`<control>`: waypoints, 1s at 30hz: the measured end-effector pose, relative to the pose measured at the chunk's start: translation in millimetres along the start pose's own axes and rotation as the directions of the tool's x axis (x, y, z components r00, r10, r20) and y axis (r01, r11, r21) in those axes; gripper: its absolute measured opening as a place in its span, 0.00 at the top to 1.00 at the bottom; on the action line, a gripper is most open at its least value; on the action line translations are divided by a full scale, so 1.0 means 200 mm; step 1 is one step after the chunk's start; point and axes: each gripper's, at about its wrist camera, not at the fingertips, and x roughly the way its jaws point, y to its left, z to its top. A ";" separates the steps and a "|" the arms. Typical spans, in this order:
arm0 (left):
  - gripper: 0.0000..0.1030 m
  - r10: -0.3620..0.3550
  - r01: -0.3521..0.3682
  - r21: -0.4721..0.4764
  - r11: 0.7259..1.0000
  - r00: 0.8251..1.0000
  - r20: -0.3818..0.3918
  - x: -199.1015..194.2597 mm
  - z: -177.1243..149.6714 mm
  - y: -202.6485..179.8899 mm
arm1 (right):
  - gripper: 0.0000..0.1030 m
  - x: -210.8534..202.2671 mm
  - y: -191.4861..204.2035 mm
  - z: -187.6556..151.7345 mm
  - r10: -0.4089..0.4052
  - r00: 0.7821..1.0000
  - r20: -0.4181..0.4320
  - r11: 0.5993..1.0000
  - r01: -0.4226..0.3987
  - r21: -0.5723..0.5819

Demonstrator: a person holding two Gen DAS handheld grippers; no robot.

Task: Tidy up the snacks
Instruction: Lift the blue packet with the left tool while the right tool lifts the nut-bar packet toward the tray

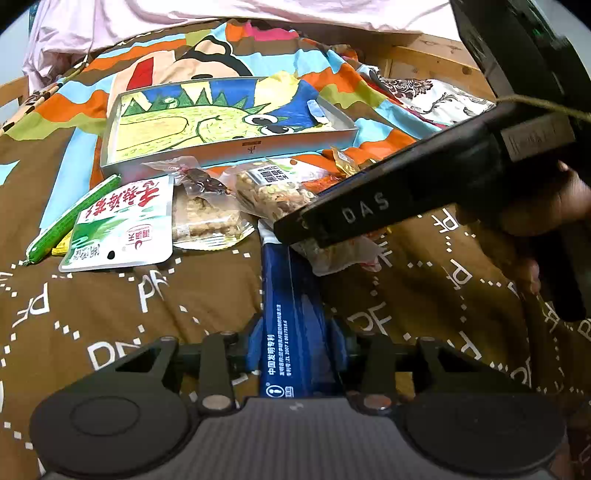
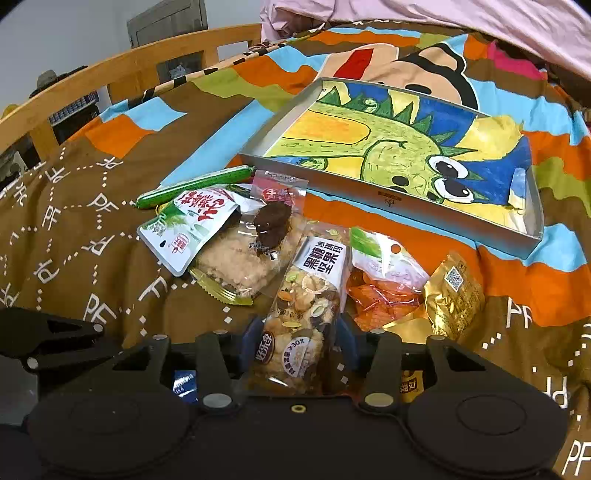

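Note:
My left gripper (image 1: pixel 297 343) is shut on a long dark-blue box (image 1: pixel 284 314) that lies on the bedspread, pointing away from me. My right gripper (image 2: pixel 299 339) is shut on a clear packet of nut brittle (image 2: pixel 306 295); in the left wrist view its black fingers (image 1: pixel 332 218) press down on that same packet (image 1: pixel 269 192). Behind the snacks lies a shallow grey box (image 2: pixel 406 206) lined with a dinosaur drawing, with nothing in it. To the left lie a green sausage stick (image 2: pixel 192 186), a white-green pouch (image 2: pixel 188 229), a rice-cracker packet (image 2: pixel 240 266) and a dark-snack packet (image 2: pixel 273 218).
An orange snack packet (image 2: pixel 384 291) and a gold packet (image 2: pixel 454 299) lie right of the nut brittle. Everything rests on a soft patterned bedspread (image 1: pixel 110 314). A wooden bed rail (image 2: pixel 110 81) runs along the far left; pink bedding (image 1: pixel 221 14) is behind. A hand (image 1: pixel 546 206) holds the right gripper.

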 end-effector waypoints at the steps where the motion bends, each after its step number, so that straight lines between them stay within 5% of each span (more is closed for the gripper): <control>1: 0.62 -0.002 0.002 -0.007 1.000 1.000 0.000 -0.01 0.00 0.00 | 0.59 -0.01 0.00 0.00 -0.006 1.000 0.006 1.000 0.006 -0.004; 17: 0.69 0.024 -0.022 -0.051 0.998 0.999 0.043 -0.23 -0.04 -0.03 | 0.61 -0.32 0.15 -0.23 -0.085 0.980 0.178 0.964 0.126 -0.235; 30: 0.70 0.076 -0.074 -0.024 0.997 0.991 0.109 -0.34 -0.04 -0.07 | 0.61 -0.39 0.16 -0.29 -0.115 0.964 0.239 0.950 0.177 -0.256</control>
